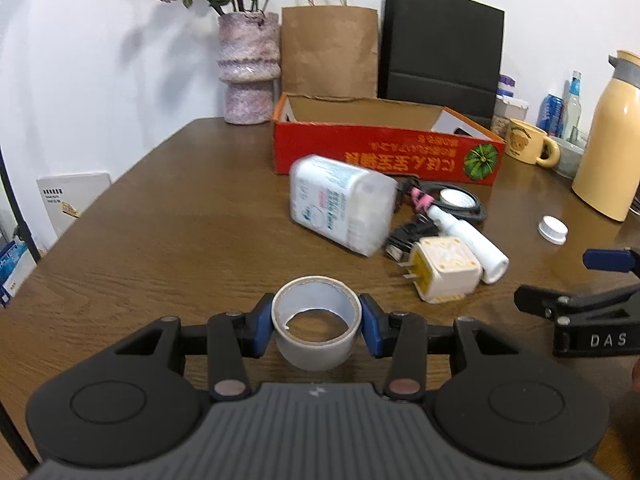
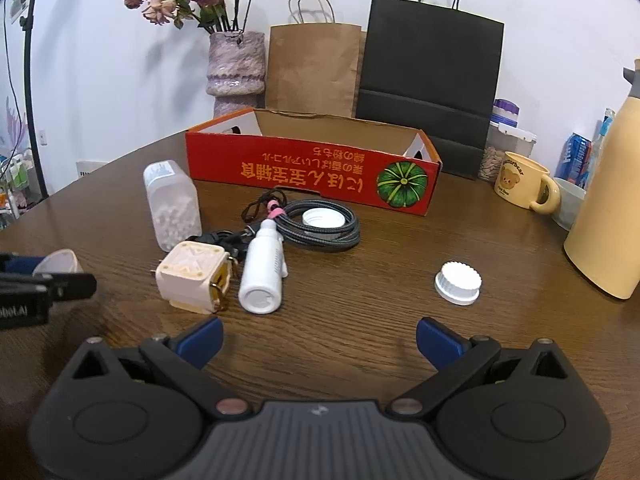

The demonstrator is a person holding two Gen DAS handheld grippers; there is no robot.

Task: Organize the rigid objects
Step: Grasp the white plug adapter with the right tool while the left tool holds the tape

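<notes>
The left gripper (image 1: 317, 322) clenches a grey tape roll (image 1: 316, 328) between its blue pads, low over the wooden table (image 1: 160, 240). Ahead to its right lie a plug cube (image 1: 446, 276) and white bottle (image 1: 468, 236); beyond, the red box (image 1: 384, 152). The right gripper (image 2: 319, 340) hangs released, a white cap (image 2: 458, 282) just ahead.

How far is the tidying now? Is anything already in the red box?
Nothing seen placed yet: what shows of the red box inside is bare. In hand: the left gripper is shut on the tape roll. Left on the table: plug cube, white bottle, cable, cap, clear container. The right gripper is open, empty.
</notes>
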